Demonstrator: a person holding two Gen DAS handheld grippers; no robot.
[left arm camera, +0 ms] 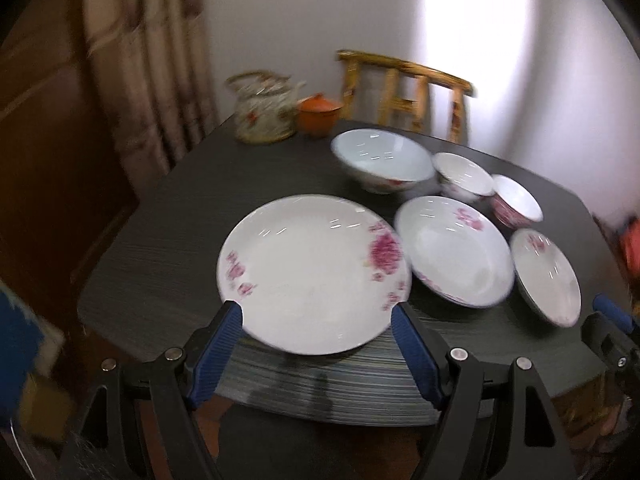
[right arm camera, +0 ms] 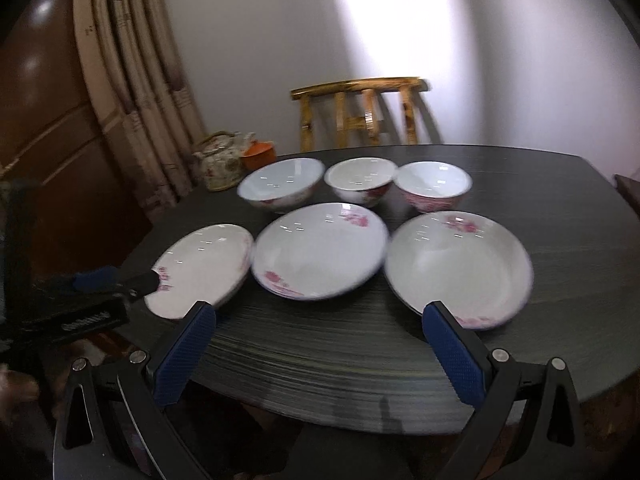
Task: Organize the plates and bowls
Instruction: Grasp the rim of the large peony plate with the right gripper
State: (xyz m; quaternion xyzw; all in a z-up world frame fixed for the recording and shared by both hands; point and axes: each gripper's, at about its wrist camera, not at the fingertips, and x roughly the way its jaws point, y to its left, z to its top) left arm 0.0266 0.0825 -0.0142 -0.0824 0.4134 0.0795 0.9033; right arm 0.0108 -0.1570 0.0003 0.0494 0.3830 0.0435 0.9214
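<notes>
Approach phase, nothing held. Left gripper (left arm camera: 318,312) fingers spread wide, the near edge of the left plate (left arm camera: 312,272) between the tips, no clamp yet. Right gripper (right arm camera: 320,312) equally spread over bare table (right arm camera: 320,360), right plate (right arm camera: 460,268) just beyond its right fingertip, middle plate (right arm camera: 320,250) ahead of the gap. Next likely: seat on a rim, close, lift, stack. Three bowls (right arm camera: 362,180) behind; teapot (right arm camera: 222,162) beyond, clear of path.
</notes>
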